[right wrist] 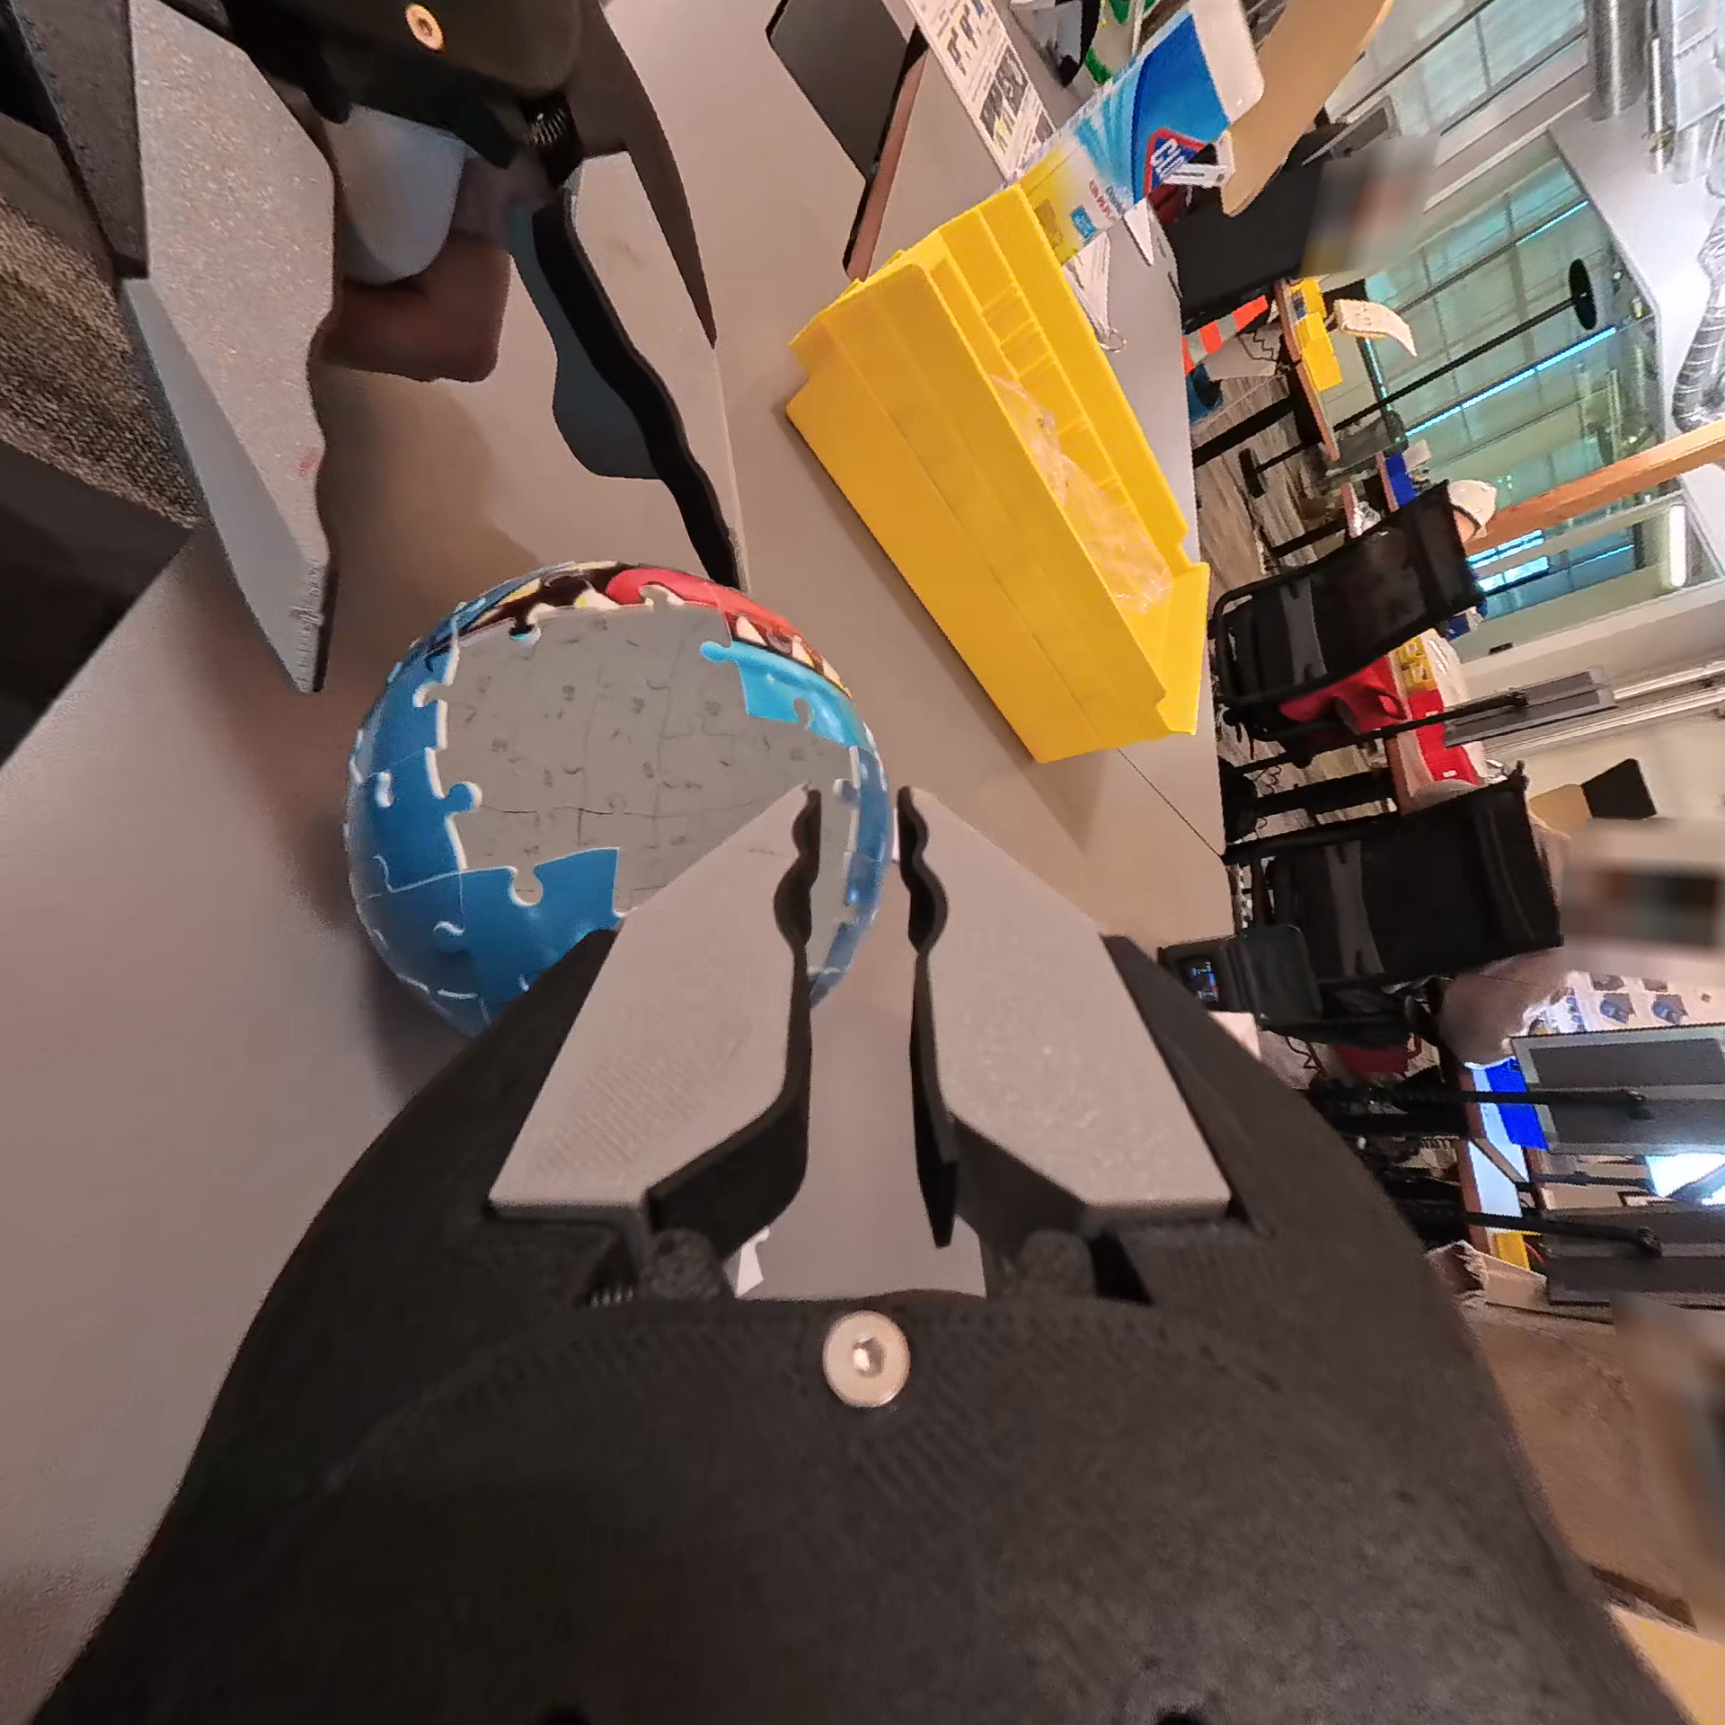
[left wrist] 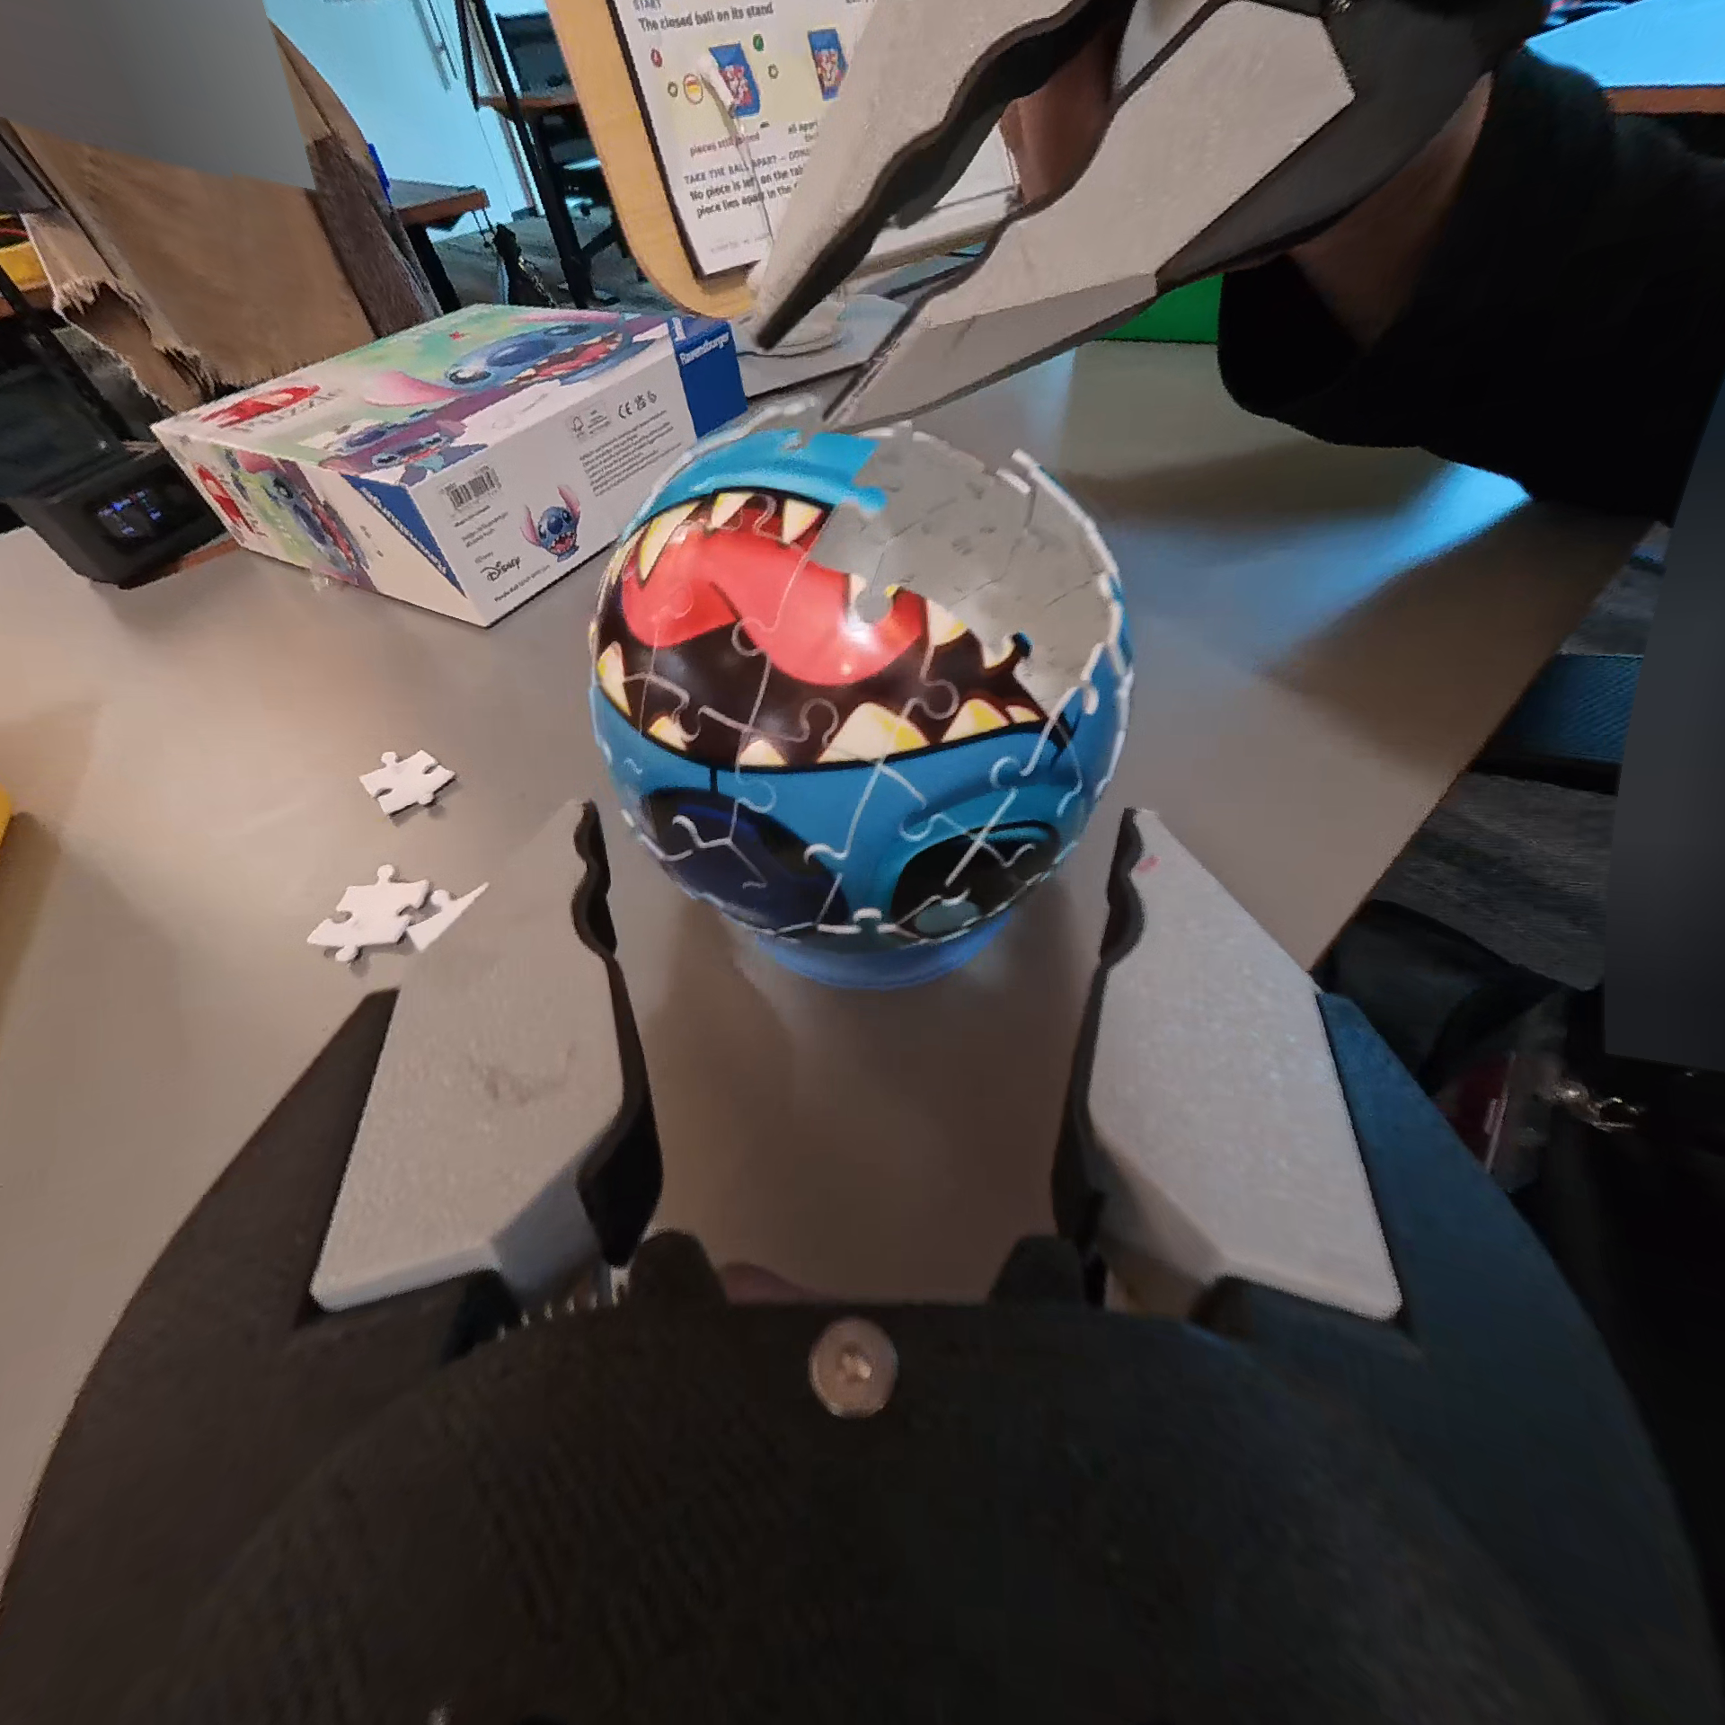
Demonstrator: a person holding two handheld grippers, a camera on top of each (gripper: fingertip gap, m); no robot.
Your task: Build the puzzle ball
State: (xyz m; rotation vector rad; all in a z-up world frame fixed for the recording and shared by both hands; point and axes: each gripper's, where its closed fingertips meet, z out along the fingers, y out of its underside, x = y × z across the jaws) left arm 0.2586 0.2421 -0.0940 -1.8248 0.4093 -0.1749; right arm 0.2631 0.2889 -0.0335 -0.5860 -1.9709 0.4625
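We see the puzzle ball (left wrist: 859,709) standing on its blue stand (left wrist: 882,961) on the grey counter (left wrist: 233,672), its printed shell mostly built, with a wide gap at the top that shows the grey inner faces of the pieces on the far side. Our left gripper (left wrist: 859,840) sits low in front of the ball, its jaws spread wide to either side of the stand and touching nothing. Our right gripper (right wrist: 854,807) comes down over the ball's open top; its jaws are close together with a narrow slit between them, and in the left wrist view the tips meet the rim of the gap near a light-blue piece (left wrist: 821,448). Whether they pinch a piece there we cannot tell, as the tips are blurred.

Left of the ball, three loose white pieces (left wrist: 373,910) lie face down on the counter, one (left wrist: 408,779) apart from the other two. Behind them lies the puzzle box (left wrist: 448,467) on its side. A yellow bin (right wrist: 1008,485) rests tipped over on the counter, well apart from the ball.
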